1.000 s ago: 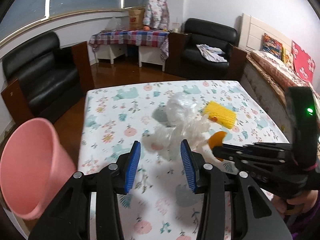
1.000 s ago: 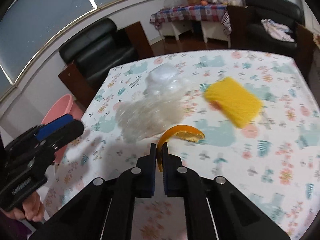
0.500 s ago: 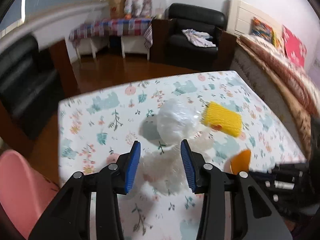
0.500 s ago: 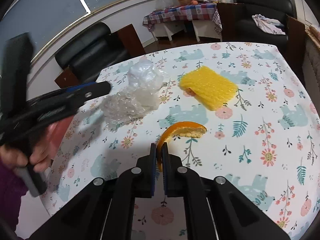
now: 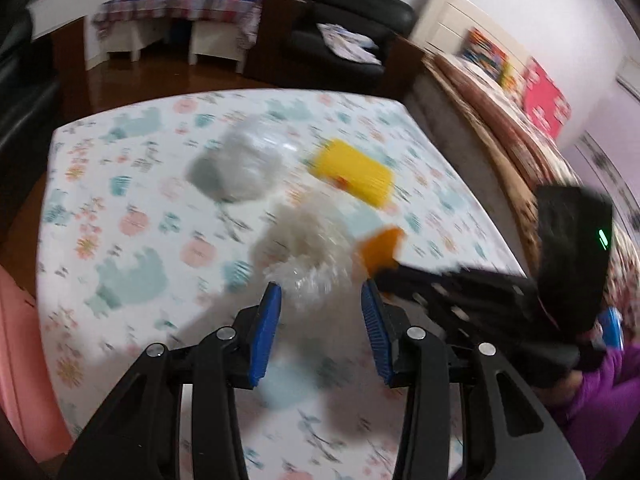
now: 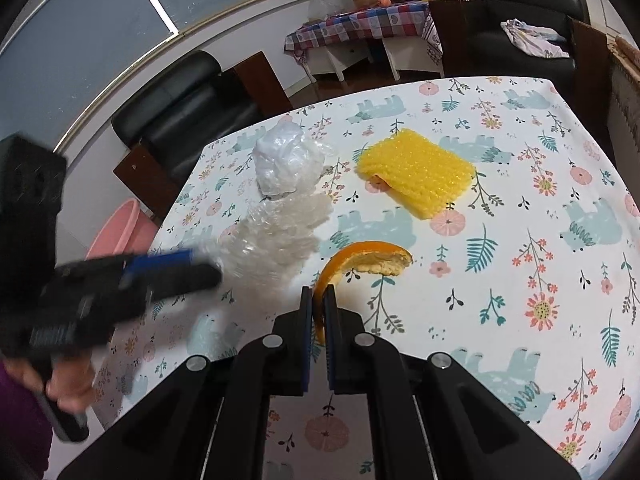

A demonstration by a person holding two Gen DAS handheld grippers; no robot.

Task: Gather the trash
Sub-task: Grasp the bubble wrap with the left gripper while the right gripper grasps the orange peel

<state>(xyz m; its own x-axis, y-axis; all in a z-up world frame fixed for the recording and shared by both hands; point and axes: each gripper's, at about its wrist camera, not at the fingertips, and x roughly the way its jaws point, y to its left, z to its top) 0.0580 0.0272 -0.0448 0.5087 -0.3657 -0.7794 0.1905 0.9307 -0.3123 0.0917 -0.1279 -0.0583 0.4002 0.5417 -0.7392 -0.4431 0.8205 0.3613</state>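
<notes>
right hand-held gripper (image 6: 318, 312): clamped on orange peel (image 6: 366, 260), above desk (image 6: 560, 208). left hand-held gripper (image 5: 320, 320): apart, at clear bubble wrap (image 5: 308, 256). step: pickup. next: close, carry to pink bin (image 6: 120, 232), 9 o'clock.

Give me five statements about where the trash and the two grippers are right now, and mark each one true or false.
1. The right gripper is shut on the curved orange peel. True.
2. The left gripper is clamped on the yellow bubble-wrap pad. False: its jaws stand open in front of the clear bubble-wrap bundle, and the yellow pad lies apart on the floral tablecloth.
3. The crumpled white plastic bag lies on the table beyond the clear bundle. True.
4. The pink plastic bin stands on the tabletop between the pad and the peel. False: it sits off the table, past its left edge.
5. The yellow pad is already inside the bin. False: it is on the table.
</notes>
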